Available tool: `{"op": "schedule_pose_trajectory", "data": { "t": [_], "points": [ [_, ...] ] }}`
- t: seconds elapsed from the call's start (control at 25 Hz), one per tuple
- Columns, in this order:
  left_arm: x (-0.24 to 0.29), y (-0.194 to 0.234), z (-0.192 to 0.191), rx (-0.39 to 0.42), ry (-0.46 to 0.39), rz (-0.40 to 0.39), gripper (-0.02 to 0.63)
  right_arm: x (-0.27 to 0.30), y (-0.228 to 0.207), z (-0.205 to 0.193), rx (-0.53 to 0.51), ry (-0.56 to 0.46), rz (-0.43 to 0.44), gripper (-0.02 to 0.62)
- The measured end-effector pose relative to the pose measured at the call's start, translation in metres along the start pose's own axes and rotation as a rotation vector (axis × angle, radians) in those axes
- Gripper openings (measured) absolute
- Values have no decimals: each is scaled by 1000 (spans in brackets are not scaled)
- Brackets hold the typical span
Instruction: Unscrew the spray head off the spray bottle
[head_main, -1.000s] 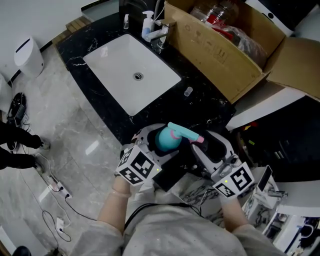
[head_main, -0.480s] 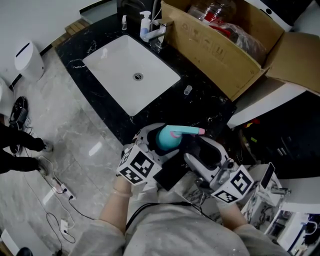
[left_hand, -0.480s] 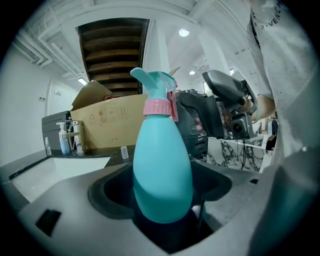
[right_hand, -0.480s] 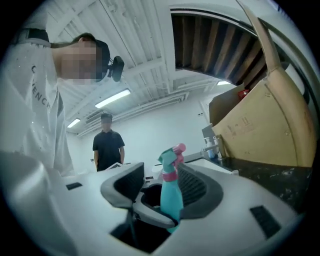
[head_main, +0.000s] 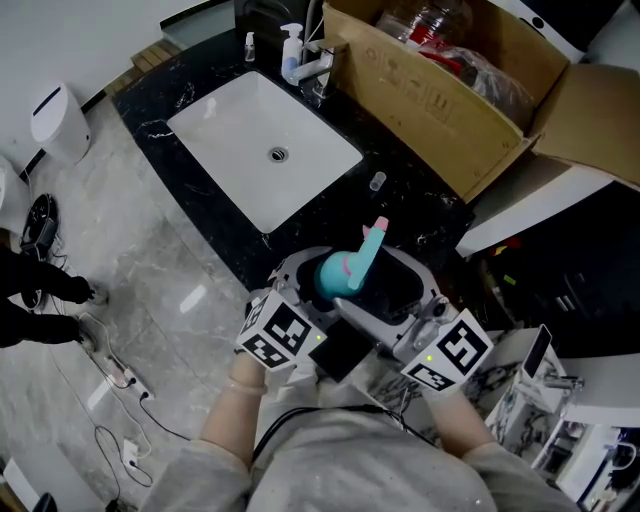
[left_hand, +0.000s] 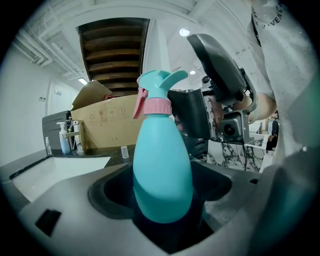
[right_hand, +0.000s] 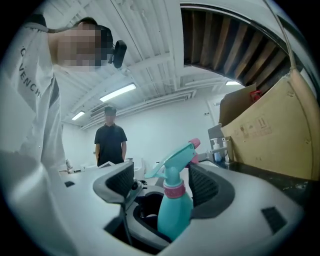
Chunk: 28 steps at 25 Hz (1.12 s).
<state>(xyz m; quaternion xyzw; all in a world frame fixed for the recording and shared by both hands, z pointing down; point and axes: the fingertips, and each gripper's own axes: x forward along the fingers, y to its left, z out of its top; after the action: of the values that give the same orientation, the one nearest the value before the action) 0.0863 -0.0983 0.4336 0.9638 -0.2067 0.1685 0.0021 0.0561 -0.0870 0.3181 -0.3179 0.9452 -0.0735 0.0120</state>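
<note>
1. A black marble counter with a white sink lies beyond both claws. An open cardboard box stands further off on the right claw's side, and a pale marble floor lies off the left claw's side.
2. The left claw is clamped on the belly of the teal spray bottle, which stands upright in it.
3. The right claw faces the left one across the bottle. Its jaws have just been opening and stand apart. The spray head and its pink collar are between them: one ribbed pad is plainly clear of the neck, the other just beside it.
4. Only the head view shows the nozzle slanting up and away from both claws towards the counter. Only the left gripper view shows the right claw's own camera beyond the bottle. Only the right gripper view shows a person in a dark shirt standing well beyond the claws.
5. Both hands sit close in front of the body, marker cubes upward. The left claw tips slightly down; the right lies about level.
</note>
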Motion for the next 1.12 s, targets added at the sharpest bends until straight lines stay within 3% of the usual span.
{"op": "schedule_pose_trajectory", "data": {
  "t": [0.08,0.32,0.48,0.76,0.84,0.96,1.12],
  "points": [
    [0,0,0,-1,-1,1,362,4,1,-2,-12,16,-9,329],
    [-1,0,-1,-3,-1,5,360,-7,-11,-5,-14,47,-70,205],
    [0,1,0,-7,-1,8,360,-27,-27,-8,6,65,-97,190],
    [0,1,0,-7,-3,10,362,-41,-56,-9,53,38,-216,155],
    [1,0,0,-9,-2,11,362,-43,-45,-11,51,29,-198,152],
    [1,0,0,-11,-1,12,362,-41,-17,-7,39,-10,-100,157],
    [0,1,-1,-15,-1,16,362,-19,6,-3,60,-4,-2,281]
  ]
}}
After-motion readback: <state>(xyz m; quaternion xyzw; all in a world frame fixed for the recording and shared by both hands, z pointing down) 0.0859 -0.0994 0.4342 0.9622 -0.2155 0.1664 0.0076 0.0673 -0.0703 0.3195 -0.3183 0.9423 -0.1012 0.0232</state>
